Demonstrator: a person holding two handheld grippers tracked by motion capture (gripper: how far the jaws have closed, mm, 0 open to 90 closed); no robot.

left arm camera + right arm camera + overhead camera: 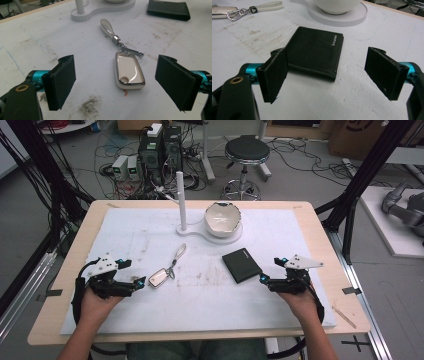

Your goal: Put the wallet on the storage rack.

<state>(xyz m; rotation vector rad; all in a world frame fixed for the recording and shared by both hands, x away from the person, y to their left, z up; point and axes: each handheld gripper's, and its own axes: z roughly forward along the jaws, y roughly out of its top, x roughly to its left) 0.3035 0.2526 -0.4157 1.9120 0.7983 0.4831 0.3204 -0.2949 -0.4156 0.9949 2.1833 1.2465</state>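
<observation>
While both tools stand open, empty | key fob [129, 70] ahead of left tool [122, 83], mid-counter: light, glossy, slippery, best pinched across its long sides | wallet [315, 52] ahead of right tool [332, 75]: soft, grippy, best taken at fold

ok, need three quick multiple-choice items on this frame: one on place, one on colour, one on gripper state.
1. Where does the key fob lie?
A. Just ahead of the left gripper
B. Inside the bowl
C. On top of the wallet

2. What colour is the wallet?
A. White
B. Black
C. Red

3. How does the right gripper stand?
A. Shut on the wallet
B. Shut on nothing
C. Open, touching nothing

Answers:
1 A: the left gripper view shows the fob on the white mat between and beyond its open jaws.
2 B: it shows black in the high view and the right gripper view.
3 C: the right gripper view shows its jaws wide apart, the wallet lying ahead of them.
</observation>
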